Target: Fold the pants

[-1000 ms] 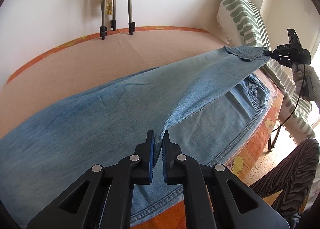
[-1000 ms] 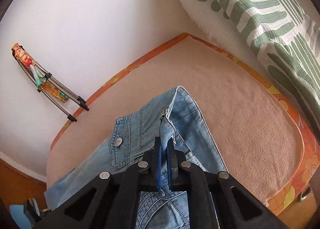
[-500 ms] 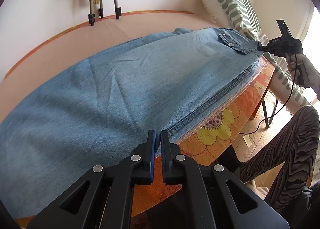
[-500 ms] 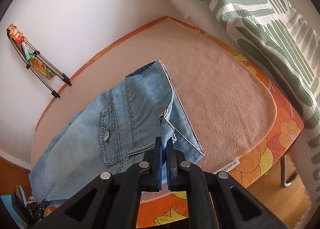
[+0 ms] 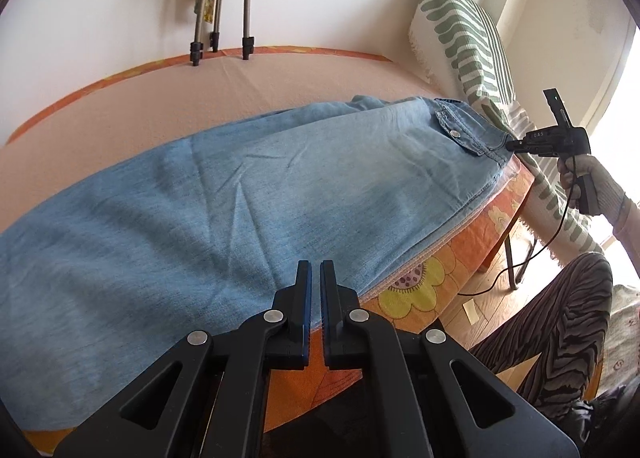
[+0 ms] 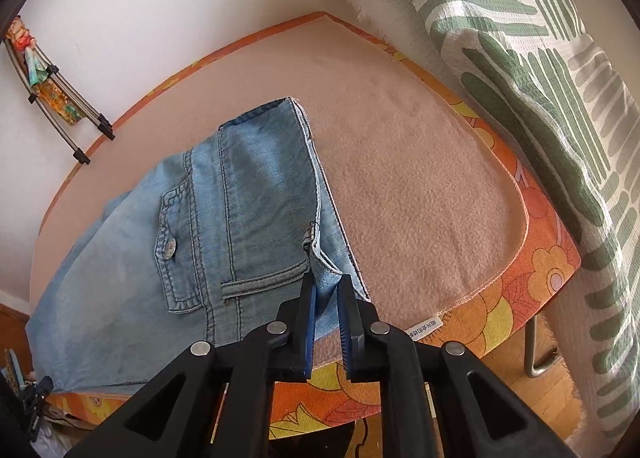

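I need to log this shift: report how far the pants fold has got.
Done: the pants lie folded lengthwise, leg on leg, flat on the table. In hand: the right gripper has just been opening at the waistband, denim between its jaws but unpressed; the left gripper is shut on the near edge. Left: the crosswise folds; the pants lie at full length.

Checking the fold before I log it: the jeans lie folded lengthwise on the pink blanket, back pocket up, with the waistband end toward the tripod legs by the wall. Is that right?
Not quite. The jeans lie folded lengthwise on the pink blanket, back pocket up, but the waistband end points toward the green-striped cushion, not the tripod legs. The left wrist view shows it.
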{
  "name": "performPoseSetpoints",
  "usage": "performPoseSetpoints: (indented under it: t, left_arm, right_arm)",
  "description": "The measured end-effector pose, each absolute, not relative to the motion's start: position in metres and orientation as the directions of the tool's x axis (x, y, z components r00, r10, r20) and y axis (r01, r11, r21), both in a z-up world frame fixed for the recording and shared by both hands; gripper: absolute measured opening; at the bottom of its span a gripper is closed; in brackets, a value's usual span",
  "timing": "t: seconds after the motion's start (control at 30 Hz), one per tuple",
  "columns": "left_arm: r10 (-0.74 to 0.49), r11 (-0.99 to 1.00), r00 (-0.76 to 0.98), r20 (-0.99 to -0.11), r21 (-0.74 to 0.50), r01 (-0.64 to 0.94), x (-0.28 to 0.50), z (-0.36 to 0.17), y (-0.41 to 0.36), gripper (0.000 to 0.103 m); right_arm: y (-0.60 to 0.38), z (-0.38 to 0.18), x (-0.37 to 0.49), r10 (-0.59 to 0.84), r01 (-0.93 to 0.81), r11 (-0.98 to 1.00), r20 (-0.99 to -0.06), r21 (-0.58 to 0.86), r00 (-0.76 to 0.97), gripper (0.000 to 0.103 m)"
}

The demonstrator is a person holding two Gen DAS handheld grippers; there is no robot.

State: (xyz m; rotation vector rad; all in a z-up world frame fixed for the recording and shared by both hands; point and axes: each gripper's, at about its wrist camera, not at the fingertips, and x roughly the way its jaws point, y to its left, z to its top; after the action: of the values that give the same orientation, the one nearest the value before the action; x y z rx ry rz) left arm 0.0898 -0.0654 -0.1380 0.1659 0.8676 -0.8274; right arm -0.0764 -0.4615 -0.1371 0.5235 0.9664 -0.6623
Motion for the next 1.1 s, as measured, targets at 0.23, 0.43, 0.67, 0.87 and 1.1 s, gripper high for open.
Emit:
performPoseSetpoints:
  t: [0.23,0.43,0.67,0.87,1.1]
  left_arm:
    - [-0.598,0.657,0.332,-0.729,-0.209,0.724,0.096,-0.134,-0.107,0.012]
    - [-0.6,0.6,0.266,-0.755,-0.205,0.773,0.089,-0.147,-0.152,0.013]
    - [-0.572,0.563,0.21,-0.793,-0.193,0.804,0.084,-0.168,-0.178,0.013]
    - [-0.56,0.538,0.184,-0.808,-0.186,0.823,0.082,-0.181,-0.181,0.013]
    - [-0.581,0.532,0.159,-0.798,-0.225,0.816,0.087,-0.182,-0.18,0.013]
  right_arm:
    - [-0.429,-0.089,-0.054,-0.425,0.664,0.748,-0.782,-0.019,0.456,0.042]
    - [-0.386,-0.072,0.023,-0.271,0.415,0.91,-0.775,-0.013,0.571,0.04]
    - [-0.358,-0.093,0.123,-0.101,0.166,0.986,-0.837,-0.012,0.538,0.045]
    - [-0.362,-0.13,0.192,0.003,0.045,0.999,-0.888,0.027,0.46,0.06]
    - [-0.376,-0.18,0.24,0.097,0.012,0.994,-0.924,0.109,0.37,0.063]
